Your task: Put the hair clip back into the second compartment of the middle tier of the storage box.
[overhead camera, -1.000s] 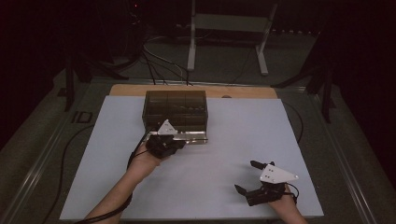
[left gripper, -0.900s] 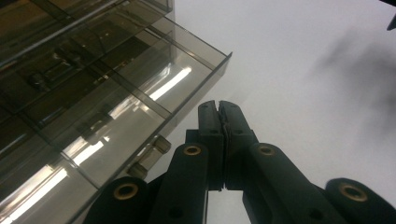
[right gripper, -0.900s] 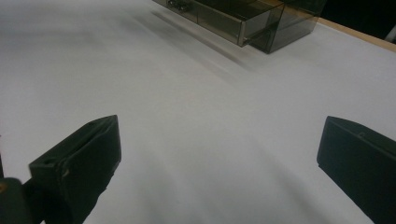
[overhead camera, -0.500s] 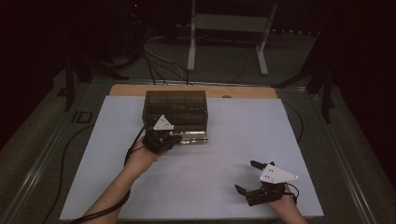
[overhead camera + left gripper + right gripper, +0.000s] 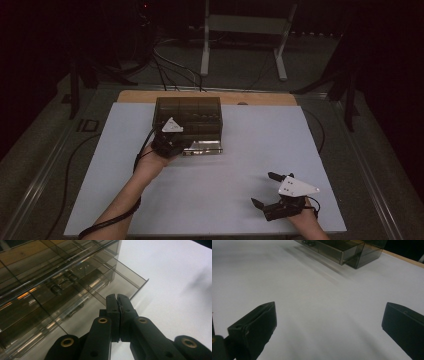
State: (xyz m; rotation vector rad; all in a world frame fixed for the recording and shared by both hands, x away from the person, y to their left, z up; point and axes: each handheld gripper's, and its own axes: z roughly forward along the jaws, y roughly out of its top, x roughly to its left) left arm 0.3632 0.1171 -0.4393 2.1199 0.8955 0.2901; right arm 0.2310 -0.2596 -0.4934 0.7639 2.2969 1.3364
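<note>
- smoked, translucent plastic makes up the small drawer cabinet (image 5: pixel 189 116), which stands just ahead of the left gripper (image 5: pixel 186 145) on the white table sheet (image 5: pixel 250 150); its bottom drawer (image 5: pixel 202 147) is seen partly pulled out toward the person.
- the left gripper's jaws are pressed together with nothing between them, as seen in the left gripper view (image 5: pixel 117 302); the tips lie right at the open drawer's front, over or against its clear wall (image 5: pixel 130 281), and contact cannot be told for certain.
- the step in hand is judged to be working this drawer, either pushing it home or drawing it further out.
- for a push, the closed tips would best be set square against the middle of the drawer front, so that the drawer runs straight and does not jam on one side.
- the cabinet looks light and is not held down; a slow, level push is advised, lest the whole cabinet be slid away from the gripper across the sheet.
- small dark metal pieces (image 5: pixel 56 287) are seen through the walls in a compartment above and to the left of the jaws; a jolt could rattle them.
- the right gripper (image 5: pixel 265 190) rests well apart, low on the sheet at the person's right, with its jaws spread wide and empty; from it the cabinet (image 5: pixel 352 252) is seen far ahead.
- nothing lies between either gripper and the cabinet; the wooden board edge (image 5: pixel 260 98) and floor cables (image 5: pixel 170 60) beyond are out of the way.
</note>
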